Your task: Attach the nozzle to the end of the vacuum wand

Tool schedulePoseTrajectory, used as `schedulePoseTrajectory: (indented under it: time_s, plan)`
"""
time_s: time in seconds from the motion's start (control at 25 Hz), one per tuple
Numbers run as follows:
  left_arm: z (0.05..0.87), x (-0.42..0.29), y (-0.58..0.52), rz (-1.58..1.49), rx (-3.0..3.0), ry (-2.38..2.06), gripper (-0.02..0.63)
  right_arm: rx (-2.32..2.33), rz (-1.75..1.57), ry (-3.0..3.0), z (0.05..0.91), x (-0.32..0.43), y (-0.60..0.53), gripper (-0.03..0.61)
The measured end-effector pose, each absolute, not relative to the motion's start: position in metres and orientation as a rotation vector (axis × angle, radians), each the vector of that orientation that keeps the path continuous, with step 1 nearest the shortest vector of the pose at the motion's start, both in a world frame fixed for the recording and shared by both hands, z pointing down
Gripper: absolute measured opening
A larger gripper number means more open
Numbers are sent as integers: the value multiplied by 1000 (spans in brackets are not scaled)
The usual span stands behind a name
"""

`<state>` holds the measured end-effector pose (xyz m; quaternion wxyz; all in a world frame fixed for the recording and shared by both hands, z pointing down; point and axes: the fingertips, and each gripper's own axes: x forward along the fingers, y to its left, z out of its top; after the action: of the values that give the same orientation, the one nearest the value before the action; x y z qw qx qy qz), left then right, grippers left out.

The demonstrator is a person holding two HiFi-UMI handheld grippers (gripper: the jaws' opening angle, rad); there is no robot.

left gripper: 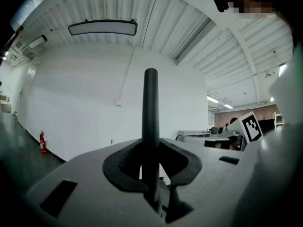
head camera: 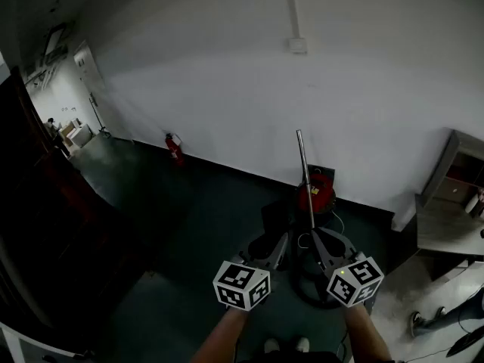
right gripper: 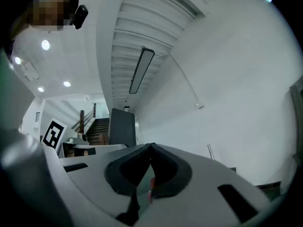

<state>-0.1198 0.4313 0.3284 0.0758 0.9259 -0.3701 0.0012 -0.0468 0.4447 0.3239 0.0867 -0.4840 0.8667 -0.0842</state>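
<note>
Nozzle (left gripper: 150, 108) between part-open left fingers (left gripper: 114, 171)

A large, bare indoor hall of an industrial or laboratory kind is shown. A tall white wall (head camera: 227, 74) is met by a dark green floor (head camera: 174, 225), and a red fire extinguisher (head camera: 175, 148) is set at the wall's foot. A ribbed white ceiling (left gripper: 180, 22) with a long strip lamp (left gripper: 102, 28), a staircase (right gripper: 97, 132) and work desks (left gripper: 199, 135) are seen beyond.
</note>
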Motion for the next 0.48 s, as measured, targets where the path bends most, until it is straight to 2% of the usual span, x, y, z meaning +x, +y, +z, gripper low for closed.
schedulePoseTrajectory:
  time_s: [0.48]
  plan:
    - [333,-136,433,2,2764,-1128,86,-1414,-273,2570,325,-59,445,18]
